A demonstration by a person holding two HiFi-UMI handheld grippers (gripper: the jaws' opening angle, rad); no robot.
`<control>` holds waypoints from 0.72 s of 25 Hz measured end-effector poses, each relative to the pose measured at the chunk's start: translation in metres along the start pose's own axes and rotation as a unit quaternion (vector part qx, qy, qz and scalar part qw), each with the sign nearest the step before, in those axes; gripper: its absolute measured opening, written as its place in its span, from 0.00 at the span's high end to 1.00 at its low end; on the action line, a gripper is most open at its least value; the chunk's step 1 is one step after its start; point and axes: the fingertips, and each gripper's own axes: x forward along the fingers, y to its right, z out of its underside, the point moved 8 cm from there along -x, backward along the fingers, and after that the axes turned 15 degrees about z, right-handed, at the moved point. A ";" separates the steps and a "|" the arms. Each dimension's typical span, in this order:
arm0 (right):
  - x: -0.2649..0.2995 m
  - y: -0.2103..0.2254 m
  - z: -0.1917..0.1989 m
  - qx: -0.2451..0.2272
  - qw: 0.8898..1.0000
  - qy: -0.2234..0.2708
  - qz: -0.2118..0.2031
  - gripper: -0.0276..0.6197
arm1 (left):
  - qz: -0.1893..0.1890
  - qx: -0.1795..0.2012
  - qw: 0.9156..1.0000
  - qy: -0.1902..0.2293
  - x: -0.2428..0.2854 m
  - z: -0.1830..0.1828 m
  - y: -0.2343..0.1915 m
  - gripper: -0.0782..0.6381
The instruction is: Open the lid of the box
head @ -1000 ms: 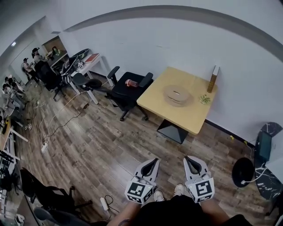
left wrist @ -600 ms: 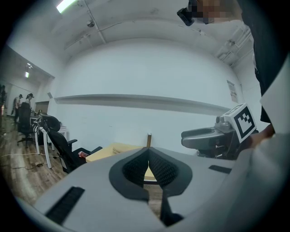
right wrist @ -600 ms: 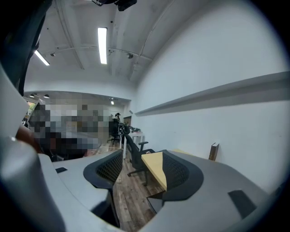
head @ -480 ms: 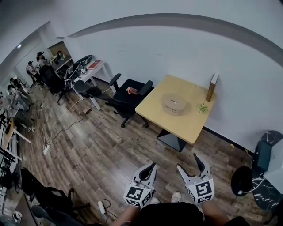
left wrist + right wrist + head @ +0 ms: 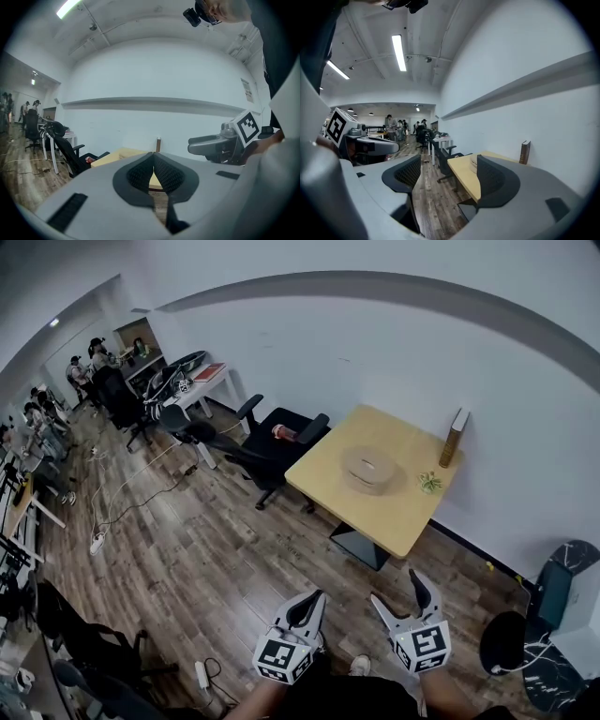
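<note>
Jaws of the right gripper (image 5: 396,587) had parted, opening on nothing, the left gripper (image 5: 316,600) sat closed, and the box (image 5: 364,468) lay well ahead of both on the table (image 5: 398,517).

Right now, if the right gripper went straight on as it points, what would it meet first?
Probably the wooden table, depth unclear. The right gripper is opening, nothing between its jaws.
</note>
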 end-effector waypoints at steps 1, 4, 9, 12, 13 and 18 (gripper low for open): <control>0.005 0.000 0.000 -0.004 1.000 -0.003 -0.003 0.37 | -0.001 -0.001 1.000 0.001 0.002 -0.001 -0.003 0.87; 0.023 -0.003 -0.005 -0.019 1.000 -0.005 -0.011 0.37 | -0.001 -0.001 1.000 0.005 0.010 -0.003 -0.018 0.87; 0.061 -0.010 -0.019 -0.042 0.999 -0.003 -0.012 0.37 | 0.003 -0.007 1.000 0.011 0.027 -0.006 -0.055 0.87; 0.088 -0.014 -0.023 -0.054 0.998 -0.008 -0.010 0.37 | 0.012 -0.008 1.000 0.007 0.039 -0.010 -0.079 0.87; 0.097 -0.016 -0.024 -0.059 0.998 -0.011 -0.011 0.37 | 0.015 -0.007 1.000 0.004 0.042 -0.010 -0.088 0.87; 0.140 -0.028 -0.037 -0.075 0.997 -0.016 -0.005 0.37 | 0.031 -0.011 0.999 0.002 0.060 -0.015 -0.133 0.87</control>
